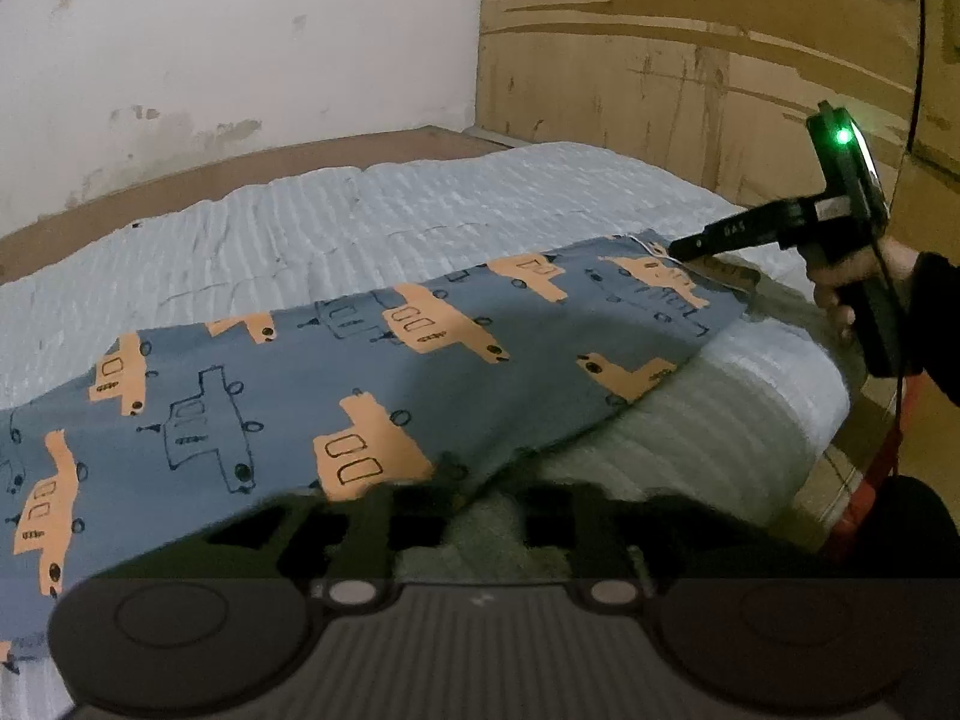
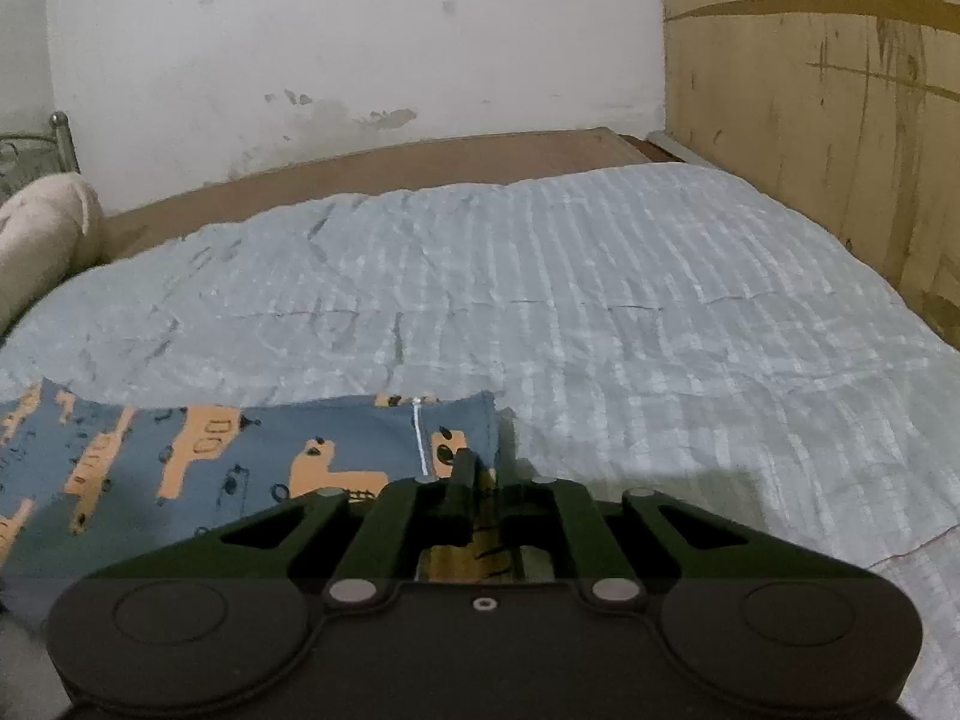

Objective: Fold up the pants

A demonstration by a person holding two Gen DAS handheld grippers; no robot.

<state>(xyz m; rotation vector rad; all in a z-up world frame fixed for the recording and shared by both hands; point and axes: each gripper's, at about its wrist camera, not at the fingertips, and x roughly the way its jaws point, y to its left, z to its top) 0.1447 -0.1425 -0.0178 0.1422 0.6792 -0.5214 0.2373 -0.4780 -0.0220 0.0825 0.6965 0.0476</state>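
One pair of blue pants with orange vehicle prints lies across the lower left of the bed. The right gripper has its fingers clenched on the pants' corner. The left gripper stands released, fingers apart over the fabric edge.

1. The only lettering in view is a short pale marking on the side of the right gripper, seen from the left wrist camera; it is too blurred to read with any certainty.
2. The pants bear a print of orange and outlined vehicles, with no words or numbers on them.
3. The right wrist view shows no writing that can be read.
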